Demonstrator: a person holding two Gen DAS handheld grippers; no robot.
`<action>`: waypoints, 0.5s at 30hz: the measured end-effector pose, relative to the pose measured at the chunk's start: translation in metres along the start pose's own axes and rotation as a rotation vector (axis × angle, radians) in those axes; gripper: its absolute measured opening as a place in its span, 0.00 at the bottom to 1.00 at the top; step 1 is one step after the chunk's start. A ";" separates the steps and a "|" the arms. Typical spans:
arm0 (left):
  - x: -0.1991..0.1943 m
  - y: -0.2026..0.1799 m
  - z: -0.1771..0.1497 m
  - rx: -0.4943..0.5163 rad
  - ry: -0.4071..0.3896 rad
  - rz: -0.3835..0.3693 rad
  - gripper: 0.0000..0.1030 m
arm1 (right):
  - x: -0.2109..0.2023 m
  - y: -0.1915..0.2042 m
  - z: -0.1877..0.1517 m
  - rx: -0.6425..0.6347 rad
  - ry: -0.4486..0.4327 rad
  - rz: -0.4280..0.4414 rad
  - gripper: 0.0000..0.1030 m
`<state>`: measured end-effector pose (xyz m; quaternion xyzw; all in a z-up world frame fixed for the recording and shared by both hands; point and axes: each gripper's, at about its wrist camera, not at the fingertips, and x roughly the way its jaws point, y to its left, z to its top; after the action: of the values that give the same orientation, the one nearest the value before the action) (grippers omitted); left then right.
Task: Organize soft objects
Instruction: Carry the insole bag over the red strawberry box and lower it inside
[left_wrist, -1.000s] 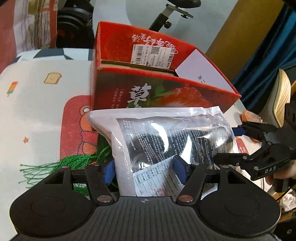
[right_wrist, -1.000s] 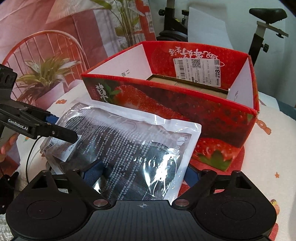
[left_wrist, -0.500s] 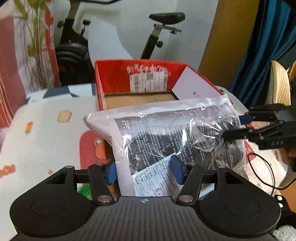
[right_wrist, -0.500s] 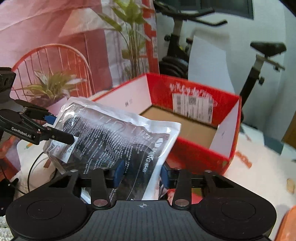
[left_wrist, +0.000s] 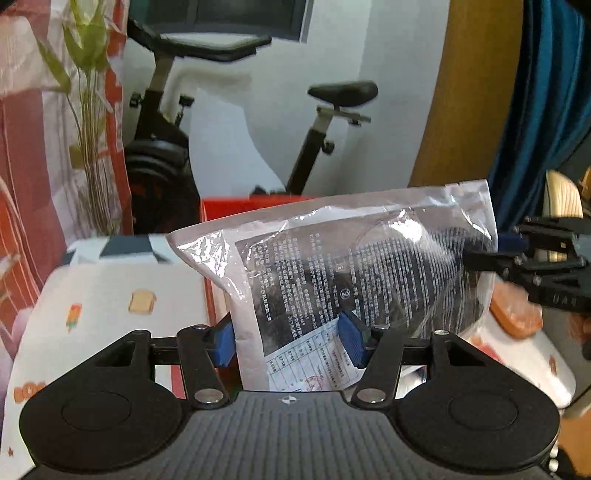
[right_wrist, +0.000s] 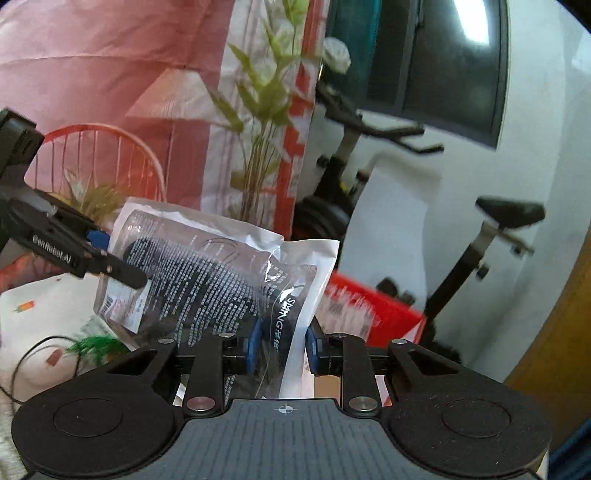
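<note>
A clear plastic packet (left_wrist: 354, 273) with white sealed edges, printed with small text and holding something dark, is held up in the air, lifted clear of the table. One end is pinched in the left claw (left_wrist: 288, 345), the other in the right claw (right_wrist: 282, 345). Behind and below it stands an open red cardboard box (right_wrist: 373, 314).
</note>
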<state>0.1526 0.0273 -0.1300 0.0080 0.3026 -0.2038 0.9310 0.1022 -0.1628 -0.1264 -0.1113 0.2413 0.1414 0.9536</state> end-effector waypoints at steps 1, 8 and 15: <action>0.001 0.000 0.006 -0.001 -0.013 0.003 0.58 | 0.000 -0.002 0.004 -0.012 -0.014 -0.012 0.22; 0.016 0.008 0.051 -0.050 -0.057 -0.005 0.58 | 0.009 -0.023 0.027 -0.055 -0.106 -0.084 0.22; 0.062 0.018 0.085 -0.051 -0.046 0.007 0.58 | 0.043 -0.054 0.039 -0.097 -0.129 -0.148 0.22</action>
<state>0.2527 0.0093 -0.0980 -0.0194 0.2862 -0.1931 0.9383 0.1732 -0.1925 -0.1062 -0.1655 0.1636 0.0888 0.9685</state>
